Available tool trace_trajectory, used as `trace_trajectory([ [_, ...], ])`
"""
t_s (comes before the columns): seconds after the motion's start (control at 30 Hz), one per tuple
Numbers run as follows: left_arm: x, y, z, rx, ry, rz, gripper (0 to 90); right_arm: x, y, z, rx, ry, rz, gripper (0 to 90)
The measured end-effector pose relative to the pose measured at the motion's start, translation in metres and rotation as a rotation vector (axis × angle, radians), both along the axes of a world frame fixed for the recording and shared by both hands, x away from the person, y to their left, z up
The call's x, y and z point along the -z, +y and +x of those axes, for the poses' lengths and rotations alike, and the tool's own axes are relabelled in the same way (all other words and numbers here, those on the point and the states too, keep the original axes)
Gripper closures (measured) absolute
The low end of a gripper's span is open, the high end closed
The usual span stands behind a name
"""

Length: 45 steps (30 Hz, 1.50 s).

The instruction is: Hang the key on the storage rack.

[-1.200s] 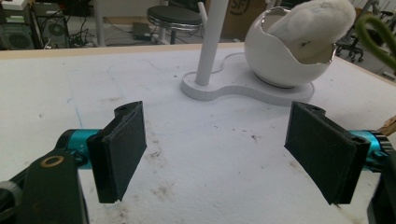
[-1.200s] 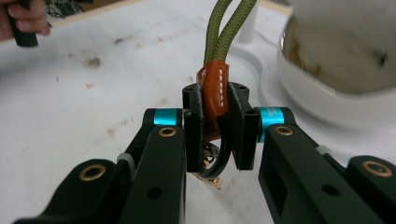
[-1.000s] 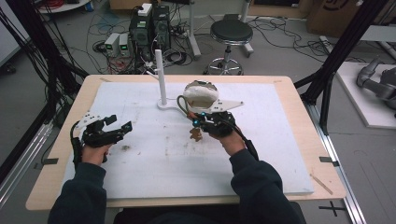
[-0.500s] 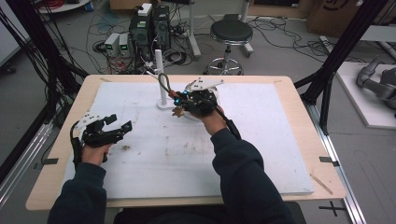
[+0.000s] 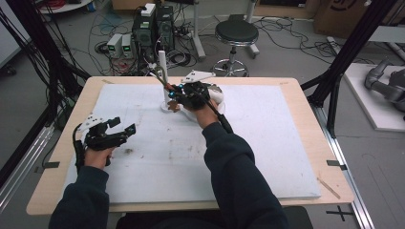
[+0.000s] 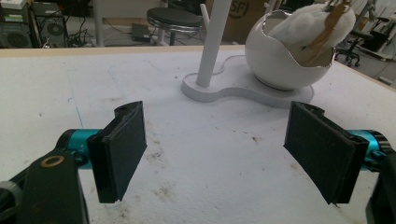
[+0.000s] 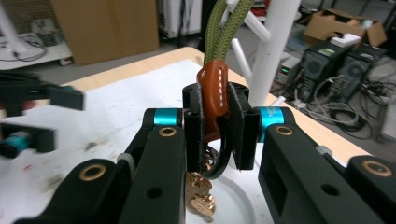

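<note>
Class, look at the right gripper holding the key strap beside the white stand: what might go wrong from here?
1. The right gripper pinches only the brown leather tab; it might slip out.
2. The green cord loop hangs close to the white stand, so it could snag on a peg or tip the stand.

light: even, bright indoor | shadows: soft | blur: right gripper view background, left edge smeared

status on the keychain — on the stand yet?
Done: right gripper is shut on the keychain and raised beside the white stand, cord loop up. Left to do: the loop is not yet on a peg. Left gripper is open and idle over the mat.
</note>
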<state>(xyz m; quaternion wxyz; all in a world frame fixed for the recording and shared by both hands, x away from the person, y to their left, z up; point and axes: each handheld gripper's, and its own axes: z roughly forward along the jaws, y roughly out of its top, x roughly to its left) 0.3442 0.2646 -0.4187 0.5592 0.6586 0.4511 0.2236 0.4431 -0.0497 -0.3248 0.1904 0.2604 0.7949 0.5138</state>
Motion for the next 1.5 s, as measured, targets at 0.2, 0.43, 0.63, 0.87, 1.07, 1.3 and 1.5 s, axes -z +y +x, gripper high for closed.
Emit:
trace_trajectory([
  [0.2,0.0,-0.001,0.0,0.003,-0.001,-0.003,20.8,0.008,0.011,0.016,0.045,0.045,-0.057,78.6],
  [0.43,0.0,-0.001,0.0,0.006,0.003,-0.003,20.8,0.018,0.014,0.024,0.088,0.109,-0.061,75.7],
  [0.63,0.0,0.0,0.0,0.01,0.007,-0.009,21.2,0.013,0.004,0.021,0.099,0.106,-0.044,58.1],
  [0.87,0.0,0.0,0.0,0.013,0.007,-0.026,21.6,0.01,-0.031,0.015,0.09,0.094,-0.037,44.1],
  [1.07,0.0,-0.002,0.0,0.018,0.001,-0.017,17.5,0.014,-0.075,0.002,0.054,0.121,-0.048,32.8],
  [1.3,0.0,-0.007,-0.001,0.061,-0.037,0.041,17.8,0.027,-0.121,-0.025,0.059,0.108,-0.107,24.9],
  [1.5,0.0,-0.009,-0.002,0.067,-0.029,0.025,17.5,0.044,-0.165,-0.049,0.088,0.075,-0.071,22.2],
])
